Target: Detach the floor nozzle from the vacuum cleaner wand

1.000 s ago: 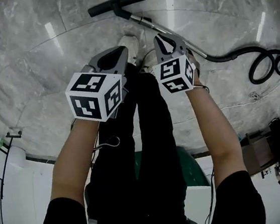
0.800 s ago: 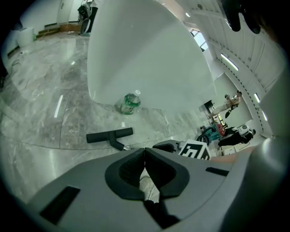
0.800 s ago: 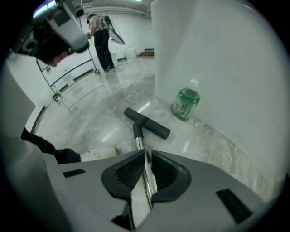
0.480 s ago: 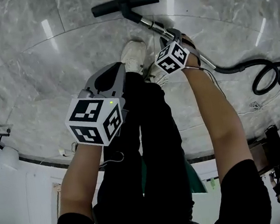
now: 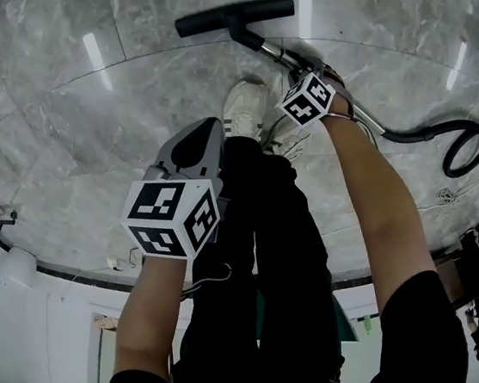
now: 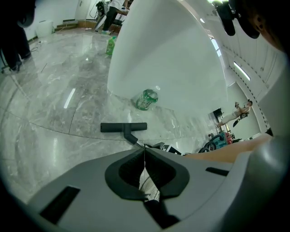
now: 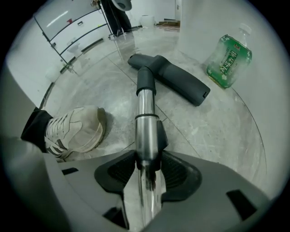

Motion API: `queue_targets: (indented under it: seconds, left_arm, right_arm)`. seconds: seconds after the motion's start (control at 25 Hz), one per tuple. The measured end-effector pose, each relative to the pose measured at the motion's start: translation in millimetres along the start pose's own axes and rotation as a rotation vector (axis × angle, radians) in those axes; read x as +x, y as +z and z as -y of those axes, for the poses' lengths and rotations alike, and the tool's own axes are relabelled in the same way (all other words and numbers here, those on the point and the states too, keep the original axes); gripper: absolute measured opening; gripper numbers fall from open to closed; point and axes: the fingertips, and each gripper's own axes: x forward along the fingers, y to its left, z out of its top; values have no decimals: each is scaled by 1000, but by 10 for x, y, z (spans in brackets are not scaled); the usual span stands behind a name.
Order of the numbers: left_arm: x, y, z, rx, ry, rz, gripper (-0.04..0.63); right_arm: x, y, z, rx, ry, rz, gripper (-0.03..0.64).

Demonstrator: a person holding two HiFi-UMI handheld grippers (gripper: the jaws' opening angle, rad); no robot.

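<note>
The black floor nozzle [image 5: 235, 13] [image 6: 123, 127] [image 7: 170, 79] lies on the grey marble floor, still joined to the chrome wand [image 5: 278, 50] [image 7: 146, 122]. My right gripper [image 5: 302, 67] [image 7: 146, 170] points straight down over the wand, a short way behind the nozzle's neck. Its jaws have just been opening and now straddle the wand, which runs between the pads. My left gripper [image 5: 204, 128] [image 6: 144, 152] hangs in the air over the person's legs, shut with nothing in it, well short of the nozzle.
The person's white shoes [image 5: 245, 107] [image 7: 74, 131] stand just left of the wand. A black hose [image 5: 468, 145] curls away at the right. A green bottle [image 6: 147, 99] [image 7: 229, 56] lies beyond the nozzle, at the foot of a white pillar [image 6: 167, 59].
The right gripper has dropped from waist height down onto the wand, and its jaws, shut before, now stand apart round it. The left gripper has sunk a little.
</note>
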Motion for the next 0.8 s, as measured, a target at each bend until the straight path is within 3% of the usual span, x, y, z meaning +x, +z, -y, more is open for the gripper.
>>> queue_targets:
  seconds: [0.24, 0.44, 0.6, 0.8]
  left_arm:
    - [63, 30, 350, -68, -156, -25, 11]
    - [-12, 228, 285, -147, -69, 129, 14]
    - [82, 280, 359, -264, -59, 179, 161]
    - [140, 333, 517, -348, -48, 231, 218]
  right_arm:
    - [-62, -47, 12, 12, 92, -11, 169]
    - [-541, 71, -84, -1, 99, 84, 169]
    - [-1126, 162, -196, -41, 99, 197, 169]
    - [-1978, 206, -186, -35, 61, 323, 170]
